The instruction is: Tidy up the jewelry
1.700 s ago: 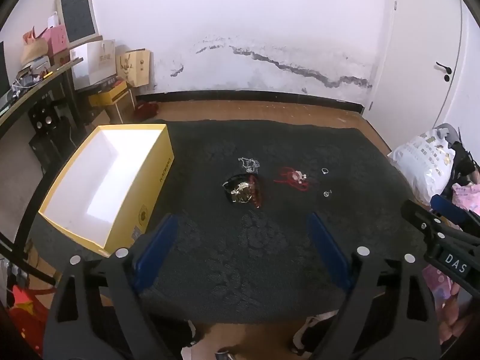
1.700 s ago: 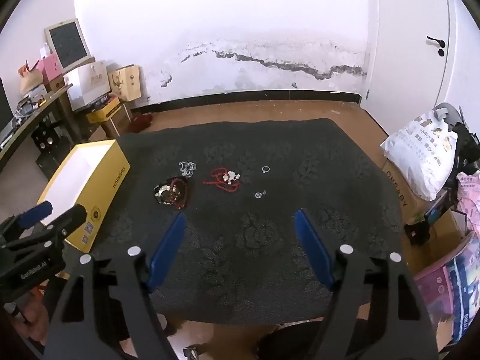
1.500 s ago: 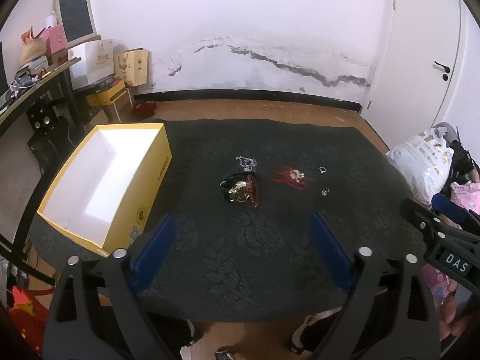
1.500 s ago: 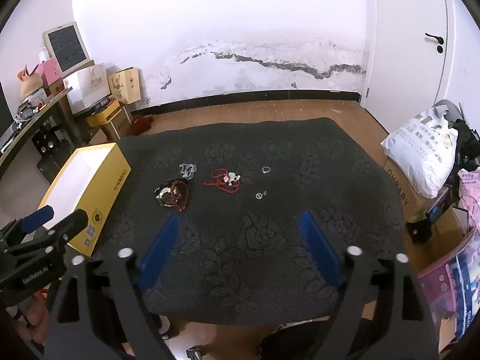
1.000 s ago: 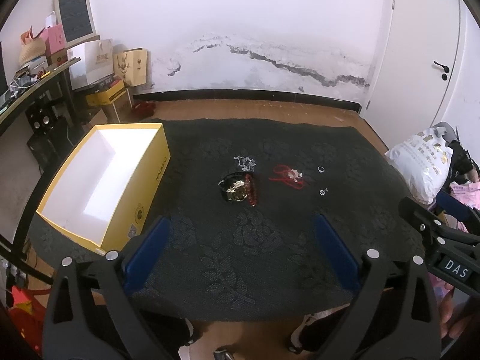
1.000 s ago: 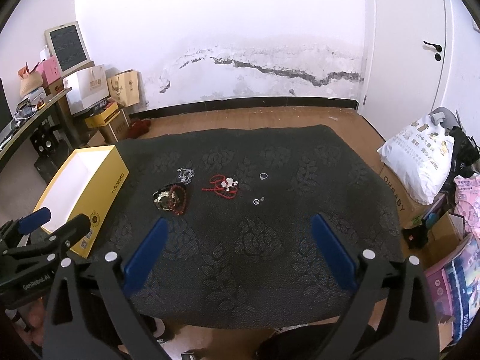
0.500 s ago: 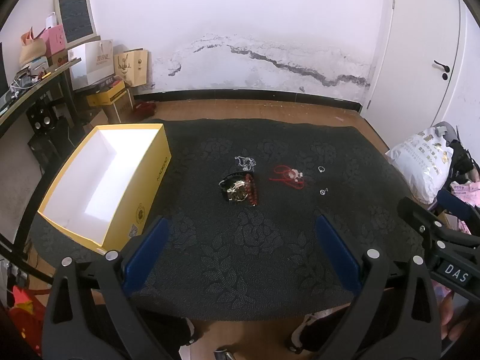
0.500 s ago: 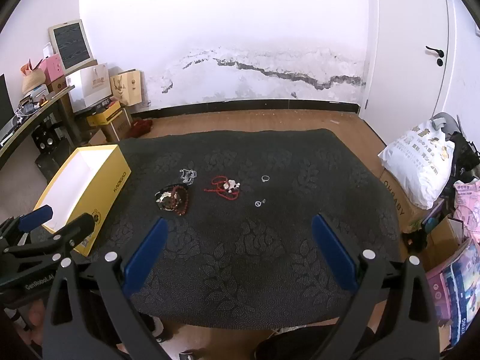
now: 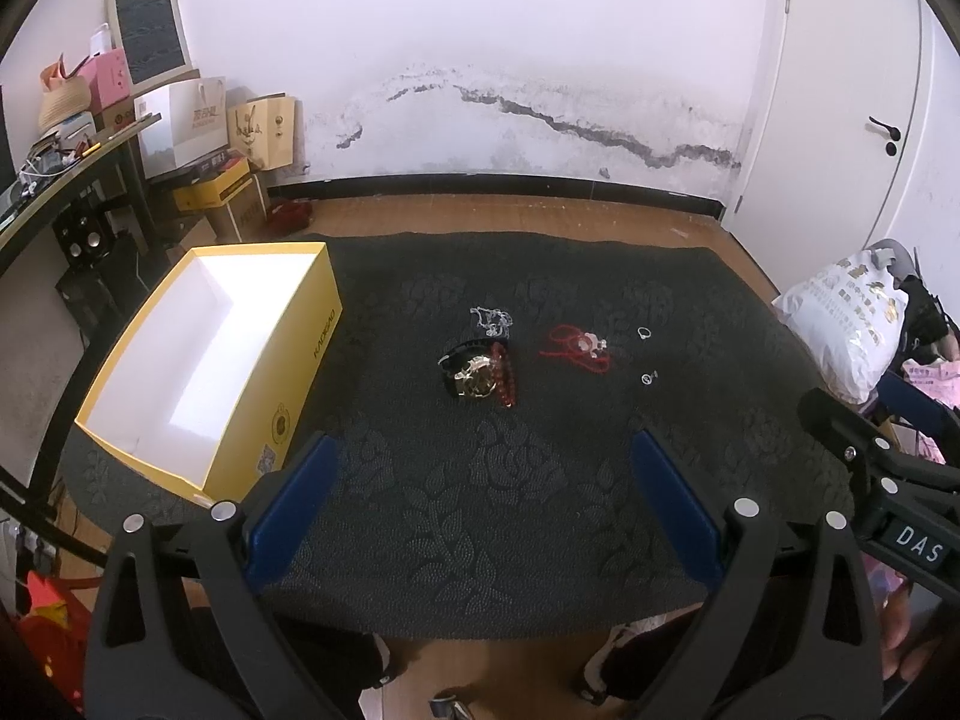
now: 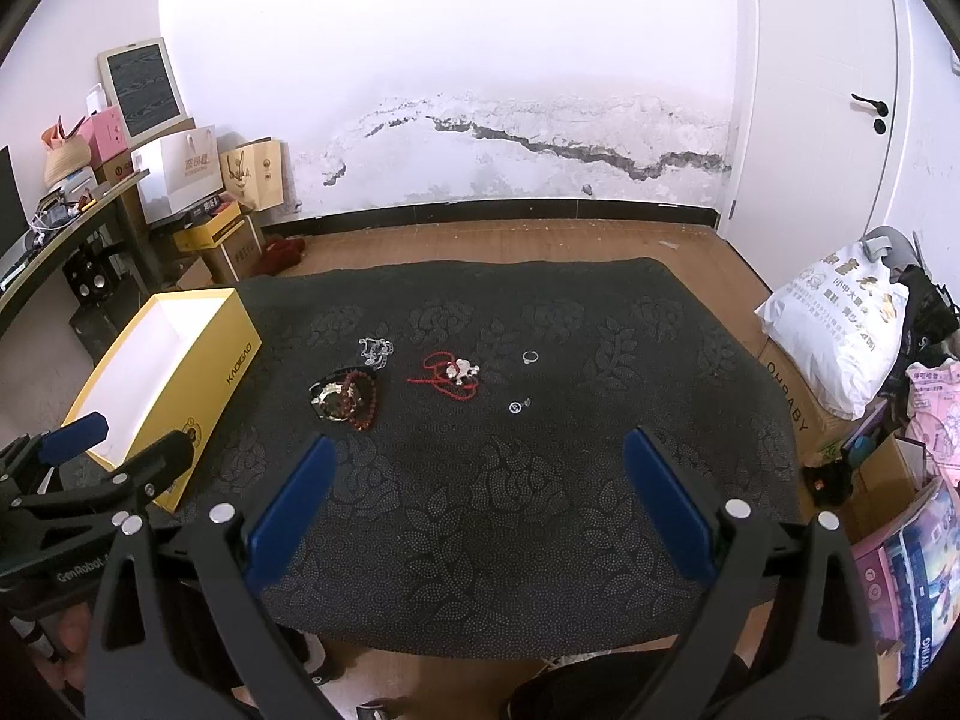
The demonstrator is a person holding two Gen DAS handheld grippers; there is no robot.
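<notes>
Dark patterned cloth covers the tabletop (image 9: 540, 498), and all the jewelry sits loose near its middle. Nothing has gone into the yellow box (image 9: 300, 354) at the left edge; its white inside looks bare from both views.

My left claw (image 9: 480, 492) hangs back over the near edge, jaws spread wide, holding nothing. My right claw (image 10: 474, 492) is the same: wide, empty, well short of the pieces. Each shows up at the margin of the other's camera.

Layout, left to right:
- wristwatch (image 9: 471, 381) with a dark strap, touching or overlapping a red bead bracelet (image 9: 505, 381)
- silver chain (image 9: 492, 319) in a small heap just behind those two
- red cord piece with a pale charm (image 9: 579, 349), apart from the watch cluster
- two small rings (image 9: 644, 332), one behind the other, furthest right

Step in hand, as I read it: the start, approach before the first pick.

Next move, my judgement: bring one claw down over a single piece and narrow onto it. The watch and bead bracelet lie closest to the box and suit the left side, but they are tangled close, so I may lift both. The rings lie flat on textured cloth and look the hardest to pinch; the right claw is nearer them. Carry goes left to the box.
</notes>
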